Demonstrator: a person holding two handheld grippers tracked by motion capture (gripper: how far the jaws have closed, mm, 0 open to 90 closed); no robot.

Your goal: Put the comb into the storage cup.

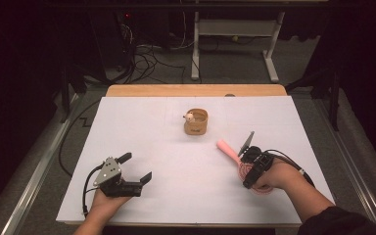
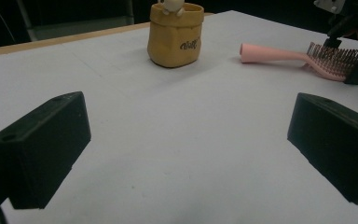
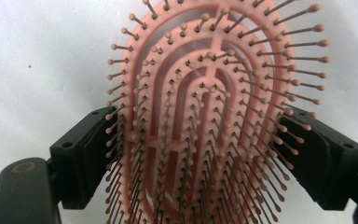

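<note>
**Right gripper straddles the pink hairbrush head**

The right gripper (image 3: 205, 154) has its jaws set wide on either side of the oval head of the pink plastic hairbrush (image 3: 200, 116), bristles up, the pads against its edges. The brush lies flat on the white table sheet (image 1: 176, 196), its handle pointing toward the small tan fabric pouch (image 1: 196, 122). The left gripper (image 1: 137, 169), well left of the brush, gapes wide with nothing between its jaws.
</note>
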